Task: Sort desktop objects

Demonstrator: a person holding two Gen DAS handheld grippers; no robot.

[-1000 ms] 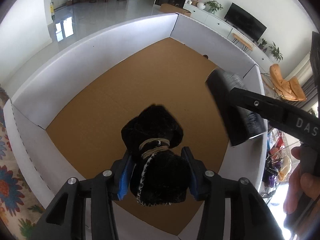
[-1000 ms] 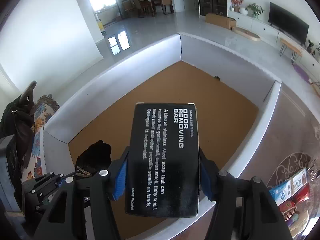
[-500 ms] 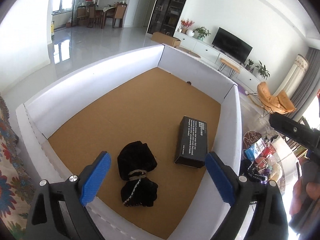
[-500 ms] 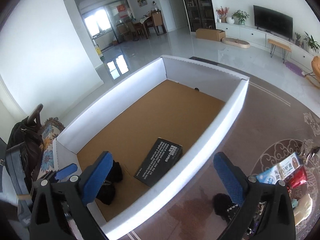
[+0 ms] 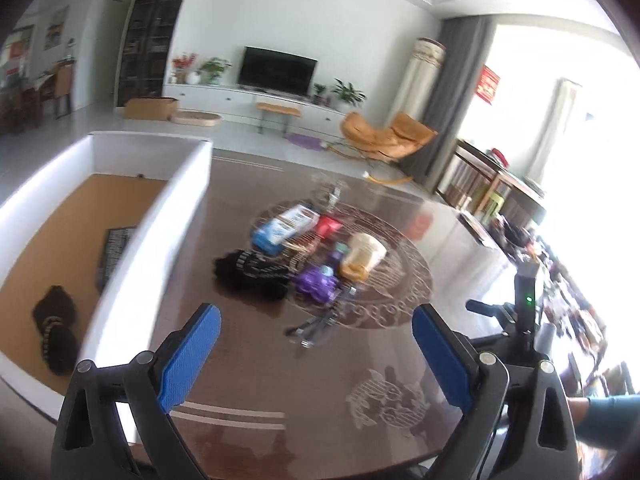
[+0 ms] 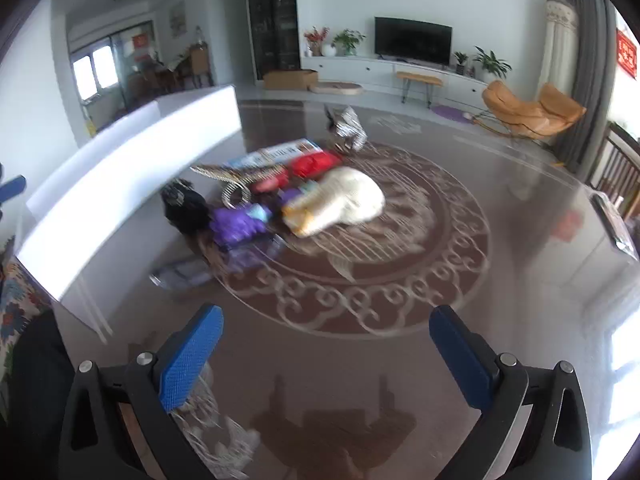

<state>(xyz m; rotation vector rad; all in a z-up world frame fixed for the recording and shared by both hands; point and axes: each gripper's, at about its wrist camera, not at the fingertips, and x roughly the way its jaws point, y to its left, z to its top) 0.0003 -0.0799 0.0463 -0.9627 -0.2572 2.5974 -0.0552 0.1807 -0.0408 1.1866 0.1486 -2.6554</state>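
We hold the left gripper (image 5: 316, 354) with its jaws opening and the right gripper (image 6: 326, 354) spread wide, both empty, aimed at the pile (image 5: 316, 248) mid-table, since the black box (image 5: 114, 254) and dark bundle (image 5: 56, 330) already lie in the white-walled bin (image 5: 176, 216) at the table's left edge.

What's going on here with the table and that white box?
A person is sorting clutter off a table into a white box. A black bundle and a dark carton already lie in it. Both the left tongs and the right tongs are open and empty, facing the remaining pile.
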